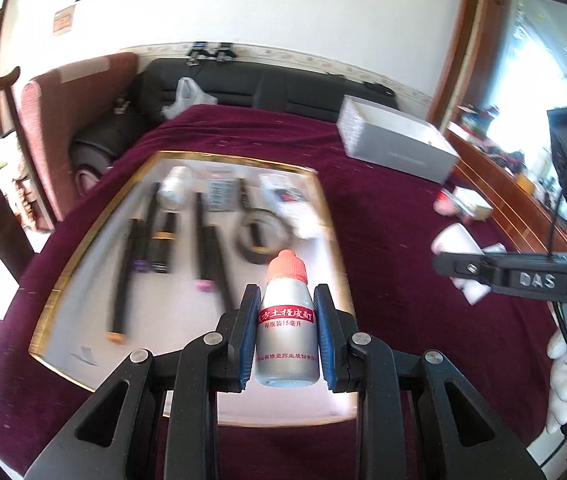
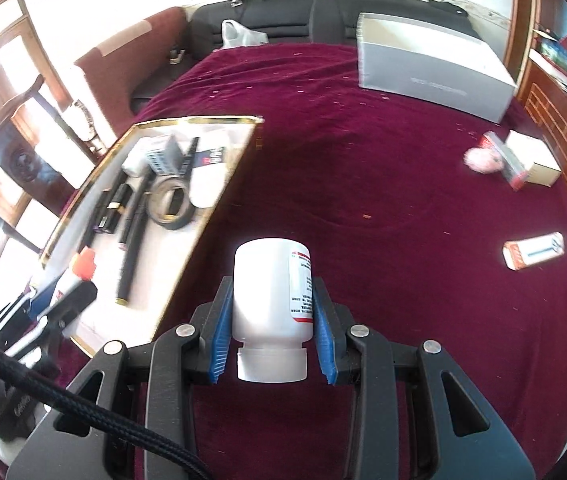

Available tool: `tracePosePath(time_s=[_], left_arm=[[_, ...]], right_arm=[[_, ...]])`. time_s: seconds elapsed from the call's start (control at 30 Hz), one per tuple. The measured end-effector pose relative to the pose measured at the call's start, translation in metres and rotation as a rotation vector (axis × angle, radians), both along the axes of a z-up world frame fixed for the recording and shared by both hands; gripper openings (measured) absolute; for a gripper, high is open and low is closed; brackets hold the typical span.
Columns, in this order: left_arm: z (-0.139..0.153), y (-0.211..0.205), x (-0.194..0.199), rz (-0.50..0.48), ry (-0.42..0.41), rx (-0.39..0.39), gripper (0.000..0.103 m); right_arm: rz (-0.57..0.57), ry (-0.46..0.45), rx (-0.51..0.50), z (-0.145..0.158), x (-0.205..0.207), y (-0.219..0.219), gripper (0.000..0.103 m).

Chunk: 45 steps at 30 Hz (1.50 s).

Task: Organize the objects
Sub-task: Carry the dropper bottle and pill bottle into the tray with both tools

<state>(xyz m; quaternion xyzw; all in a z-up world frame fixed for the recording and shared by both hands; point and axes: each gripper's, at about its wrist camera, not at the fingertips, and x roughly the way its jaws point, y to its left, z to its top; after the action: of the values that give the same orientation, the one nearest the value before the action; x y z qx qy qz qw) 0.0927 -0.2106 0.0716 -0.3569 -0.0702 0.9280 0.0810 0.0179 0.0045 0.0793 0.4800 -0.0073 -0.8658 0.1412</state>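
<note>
My left gripper (image 1: 286, 300) is shut on a small silver dropper bottle (image 1: 287, 332) with an orange cap, held upright above the near part of a gold-rimmed tray (image 1: 63, 280). The tray holds several black pens, a tape roll (image 1: 261, 236), a white bottle (image 1: 175, 188) and packets. My right gripper (image 2: 273, 292) is shut on a white pill bottle (image 2: 271, 292), its cap toward the camera, over the maroon cloth to the right of the tray (image 2: 203, 216). In the right wrist view the left gripper (image 2: 79, 276) with the orange cap shows over the tray's near end.
A grey-white box (image 2: 431, 64) sits at the far right of the maroon-covered table. Small cartons (image 2: 531, 160), a pink thing (image 2: 481, 160) and an orange-ended packet (image 2: 533, 255) lie on the right. A black sofa (image 1: 267, 84) and a red chair (image 1: 43, 120) stand beyond.
</note>
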Motion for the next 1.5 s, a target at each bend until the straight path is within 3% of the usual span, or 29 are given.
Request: tracePosePath(time_s=[0.3, 0.73, 1.5], left_arm=[[-0.013, -0.067, -0.027, 0.121, -0.041, -0.063, 0.023], [-0.043, -0.071, -0.057, 0.092, -0.143, -0.091, 0.023], [-0.064, -0.081, -0.075, 0.111, -0.206, -0.107, 0.023]], right_arm=[[0.116, -0.051, -0.038, -0.011, -0.015, -0.063, 0.034], [0.208, -0.151, -0.005, -0.056, -0.028, -0.136, 0.034], [0.183, -0.105, 0.037, -0.065, -0.044, -0.145, 0.034]])
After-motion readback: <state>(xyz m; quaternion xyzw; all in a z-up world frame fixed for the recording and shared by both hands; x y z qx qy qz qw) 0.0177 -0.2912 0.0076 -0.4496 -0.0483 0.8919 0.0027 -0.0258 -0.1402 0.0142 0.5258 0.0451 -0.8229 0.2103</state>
